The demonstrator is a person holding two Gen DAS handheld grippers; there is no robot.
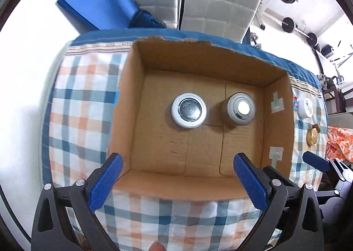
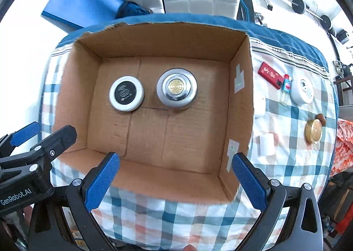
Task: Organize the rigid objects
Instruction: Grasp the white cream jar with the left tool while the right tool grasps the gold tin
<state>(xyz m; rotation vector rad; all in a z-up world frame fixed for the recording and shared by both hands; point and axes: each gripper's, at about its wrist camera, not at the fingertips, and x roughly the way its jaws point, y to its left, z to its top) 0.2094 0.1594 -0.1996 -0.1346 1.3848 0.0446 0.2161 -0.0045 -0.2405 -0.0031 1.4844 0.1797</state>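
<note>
Currently two round tins sit on the floor of the cardboard box [image 2: 240, 87], side by side, just apart: black-lidded white tin [image 2: 126, 93] on the box's left half, silver tin with gold emblem [image 2: 176, 87] near its middle. Box rests on the table [image 2: 154, 218], covered with a plaid cloth. Right of the box on the cloth: red flat pack [image 2: 271, 75], small bottle [image 2: 285, 90], white round tin [image 2: 302, 92], gold round tin [image 2: 313, 130], white block [image 2: 267, 144], all apart from the box. Left claw [image 1: 177, 181] above the box's near wall, jaws wide, nothing between them. Right claw [image 2: 176, 180] same: jaws wide, empty, over the near wall.
</note>
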